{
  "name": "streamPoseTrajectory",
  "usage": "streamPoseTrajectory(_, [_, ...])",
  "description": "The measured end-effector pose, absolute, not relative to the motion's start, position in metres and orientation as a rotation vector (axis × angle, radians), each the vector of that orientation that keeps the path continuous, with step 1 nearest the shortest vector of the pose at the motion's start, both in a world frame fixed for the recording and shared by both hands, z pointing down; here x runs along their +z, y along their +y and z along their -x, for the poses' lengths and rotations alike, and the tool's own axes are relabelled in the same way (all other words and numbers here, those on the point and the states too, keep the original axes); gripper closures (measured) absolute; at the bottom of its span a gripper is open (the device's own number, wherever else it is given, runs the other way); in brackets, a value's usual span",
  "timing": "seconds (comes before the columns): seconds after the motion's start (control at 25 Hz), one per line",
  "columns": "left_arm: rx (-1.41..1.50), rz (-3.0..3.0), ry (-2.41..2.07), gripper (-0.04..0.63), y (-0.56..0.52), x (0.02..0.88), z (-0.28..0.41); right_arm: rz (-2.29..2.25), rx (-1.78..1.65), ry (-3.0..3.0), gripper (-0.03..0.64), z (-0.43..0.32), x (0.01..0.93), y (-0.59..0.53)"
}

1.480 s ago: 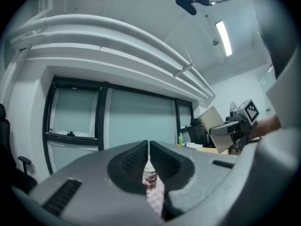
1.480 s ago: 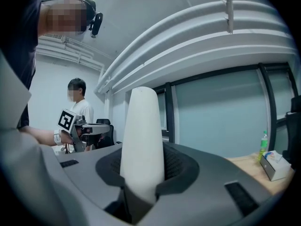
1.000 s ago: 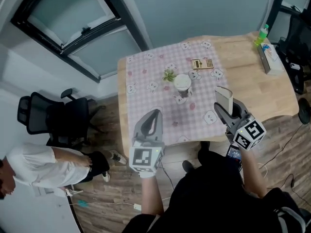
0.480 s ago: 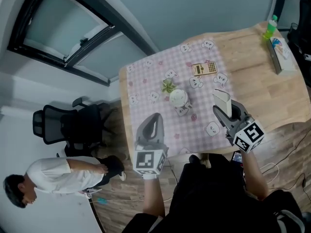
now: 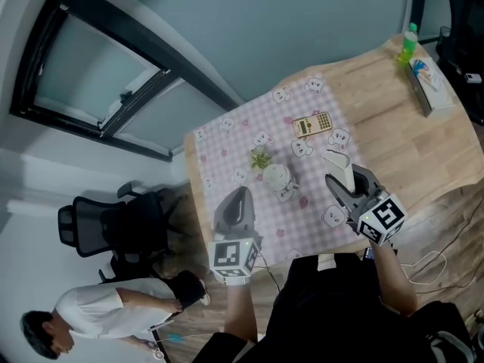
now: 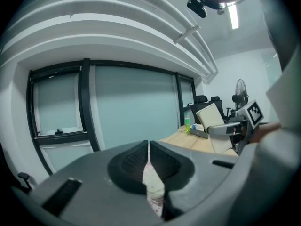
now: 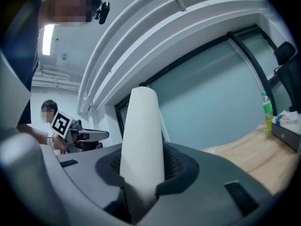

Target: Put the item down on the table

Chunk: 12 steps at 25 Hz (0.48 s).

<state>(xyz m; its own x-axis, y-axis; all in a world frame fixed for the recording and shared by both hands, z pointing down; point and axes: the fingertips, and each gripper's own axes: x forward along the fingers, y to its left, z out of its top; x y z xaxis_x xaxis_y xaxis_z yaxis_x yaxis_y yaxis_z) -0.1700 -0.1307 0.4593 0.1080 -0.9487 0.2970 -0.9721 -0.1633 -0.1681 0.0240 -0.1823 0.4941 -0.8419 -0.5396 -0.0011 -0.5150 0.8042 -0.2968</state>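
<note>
A flat white box-like item [image 5: 337, 164] stands upright between the jaws of my right gripper [image 5: 339, 181], which is shut on it above the near right part of the pink checked tablecloth [image 5: 227, 146]. In the right gripper view the white item [image 7: 140, 135] rises tall from between the dark pads [image 7: 176, 166]. My left gripper [image 5: 239, 197] hovers over the cloth's near edge, shut, with nothing in it. In the left gripper view its jaws [image 6: 148, 149] meet with only a thin slit, and the right gripper [image 6: 226, 128] with the item shows at the right.
On the cloth lie a calculator [image 5: 313, 125], a small plant [image 5: 261, 158] and a white cup [image 5: 276, 176]. A green bottle [image 5: 408, 42] and a long box [image 5: 425, 82] sit at the wooden table's far right. An office chair [image 5: 113, 221] and a person [image 5: 113, 308] are at the left.
The head view has swung, so the table sits further right and the person lower. Both grippers stay near the table's near edge; the right one still grips the white item.
</note>
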Motion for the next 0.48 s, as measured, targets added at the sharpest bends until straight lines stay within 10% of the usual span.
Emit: streamPoseTrajectory(0.48, [0.207, -2.385, -1.910, 0.584, -0.149, 0.454, 0.206, 1.057, -0.297, 2.974, 0.476, 0.009, 0.477, -0.179])
